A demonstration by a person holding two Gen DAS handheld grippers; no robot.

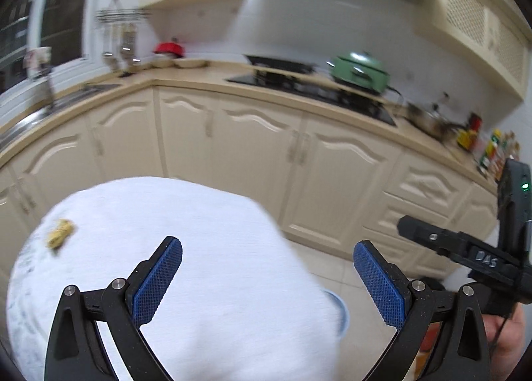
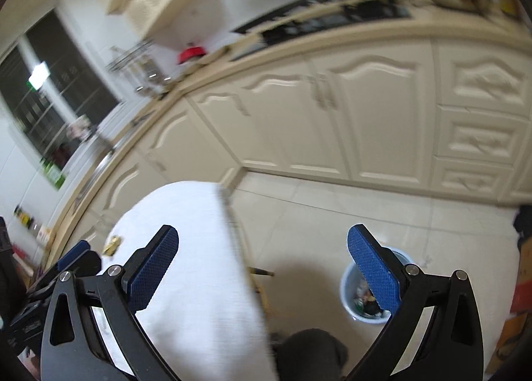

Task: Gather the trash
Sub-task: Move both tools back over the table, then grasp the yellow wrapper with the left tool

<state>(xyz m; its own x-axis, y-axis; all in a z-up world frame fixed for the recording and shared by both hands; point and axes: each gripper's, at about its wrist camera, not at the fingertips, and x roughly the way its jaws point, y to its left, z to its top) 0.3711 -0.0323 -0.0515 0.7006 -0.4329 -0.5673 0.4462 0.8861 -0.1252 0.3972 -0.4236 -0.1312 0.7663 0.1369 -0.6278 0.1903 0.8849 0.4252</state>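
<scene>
One container matters here: a pale blue waste bin [image 2: 362, 294] on the tiled floor [image 2: 332, 214], holding a dark jumble of mixed rubbish – seen clearly only by the right wrist camera, just behind the right gripper's [image 2: 262, 248] right finger. The left wrist view catches merely its rim [image 1: 340, 309] past the edge of the white-covered table [image 1: 206, 248], but alone shows the green lidded pot [image 1: 360, 70] on the hob and the red pot [image 1: 169, 48] at sharper focus. Both grippers are spread wide with nothing between the blue pads. A crumpled yellowish scrap [image 1: 60, 233] lies on the cloth, up and left of the left gripper [image 1: 267, 258], well apart; from the right it sits [image 2: 112, 245] beyond the left finger.
</scene>
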